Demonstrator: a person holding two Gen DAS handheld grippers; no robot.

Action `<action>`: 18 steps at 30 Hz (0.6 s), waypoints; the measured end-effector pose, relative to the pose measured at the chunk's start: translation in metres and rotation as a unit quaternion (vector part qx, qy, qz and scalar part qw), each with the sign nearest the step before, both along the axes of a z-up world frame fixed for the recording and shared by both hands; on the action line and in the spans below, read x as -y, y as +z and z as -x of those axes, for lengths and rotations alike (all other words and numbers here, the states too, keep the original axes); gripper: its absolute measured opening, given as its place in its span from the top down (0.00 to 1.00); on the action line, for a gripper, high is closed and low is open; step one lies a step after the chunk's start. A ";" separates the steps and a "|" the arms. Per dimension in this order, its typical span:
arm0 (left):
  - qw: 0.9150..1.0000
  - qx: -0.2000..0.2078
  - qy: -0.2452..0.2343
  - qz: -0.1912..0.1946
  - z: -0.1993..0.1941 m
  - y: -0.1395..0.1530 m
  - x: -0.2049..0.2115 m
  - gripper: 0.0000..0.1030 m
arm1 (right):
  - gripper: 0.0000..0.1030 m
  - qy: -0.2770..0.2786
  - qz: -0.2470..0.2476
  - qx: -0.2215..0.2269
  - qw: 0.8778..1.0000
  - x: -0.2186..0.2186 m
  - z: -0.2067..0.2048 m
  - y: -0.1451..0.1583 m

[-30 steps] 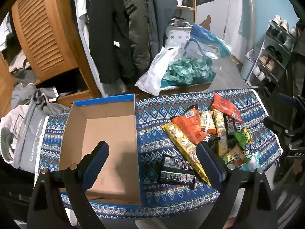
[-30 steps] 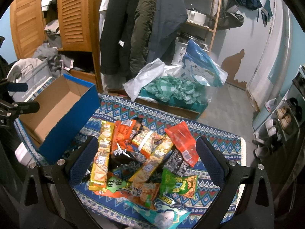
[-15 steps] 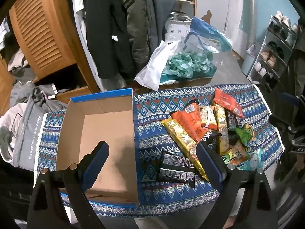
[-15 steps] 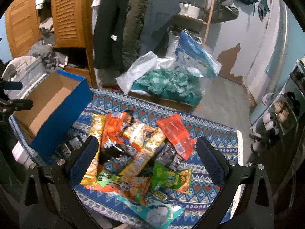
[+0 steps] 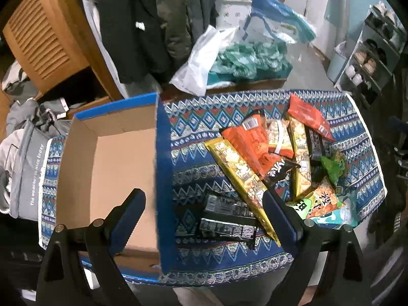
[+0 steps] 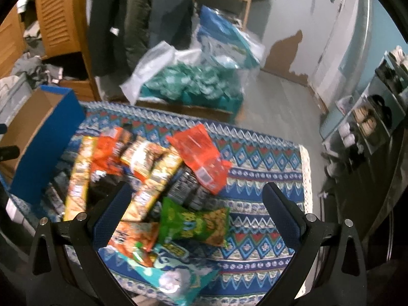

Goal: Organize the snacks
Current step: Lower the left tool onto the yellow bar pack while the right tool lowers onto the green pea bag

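Observation:
A pile of snack packets lies on the patterned blue tablecloth (image 5: pixel 193 127): a long yellow packet (image 5: pixel 239 176), an orange packet (image 5: pixel 250 137), a red packet (image 5: pixel 308 117) and black bars (image 5: pixel 227 216). An open cardboard box with blue sides (image 5: pixel 163 178) stands left of them, empty. My left gripper (image 5: pixel 204 211) is open above the box's right wall and the black bars. My right gripper (image 6: pixel 199 209) is open and empty over the pile, above a green packet (image 6: pixel 196 224) and a teal packet (image 6: pixel 168 275).
Coats hang behind the table (image 5: pixel 142 25). A white plastic bag and green bundles (image 5: pixel 229 58) lie on a box behind it. A shoe rack (image 5: pixel 374 51) stands at the right. A grey bag (image 5: pixel 28 168) is at the left.
Both grippers have moved forward and down toward the table. The right gripper has shifted right, so the pile now sits lower left in its view. Both stay open.

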State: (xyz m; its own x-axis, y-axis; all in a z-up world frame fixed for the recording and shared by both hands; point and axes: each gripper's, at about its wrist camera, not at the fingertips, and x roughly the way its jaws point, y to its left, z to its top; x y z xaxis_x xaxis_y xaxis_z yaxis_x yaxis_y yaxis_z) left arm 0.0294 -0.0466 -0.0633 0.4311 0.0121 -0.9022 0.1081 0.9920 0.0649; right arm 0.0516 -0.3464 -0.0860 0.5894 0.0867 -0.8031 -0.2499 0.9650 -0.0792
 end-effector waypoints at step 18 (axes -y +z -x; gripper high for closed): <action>0.994 -0.105 0.012 0.006 -0.038 -0.074 0.047 0.09 | 0.02 -0.023 -0.031 -0.158 0.987 0.024 -0.032 -0.096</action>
State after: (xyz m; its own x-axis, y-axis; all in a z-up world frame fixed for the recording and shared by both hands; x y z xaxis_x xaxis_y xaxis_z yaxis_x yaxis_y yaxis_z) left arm 0.0675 -0.0938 -0.1368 0.2333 0.0088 -0.9724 0.0948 0.9950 0.0317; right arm 0.0832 -0.3704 -0.1817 0.3142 0.1208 -0.9416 -0.2081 0.9765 0.0558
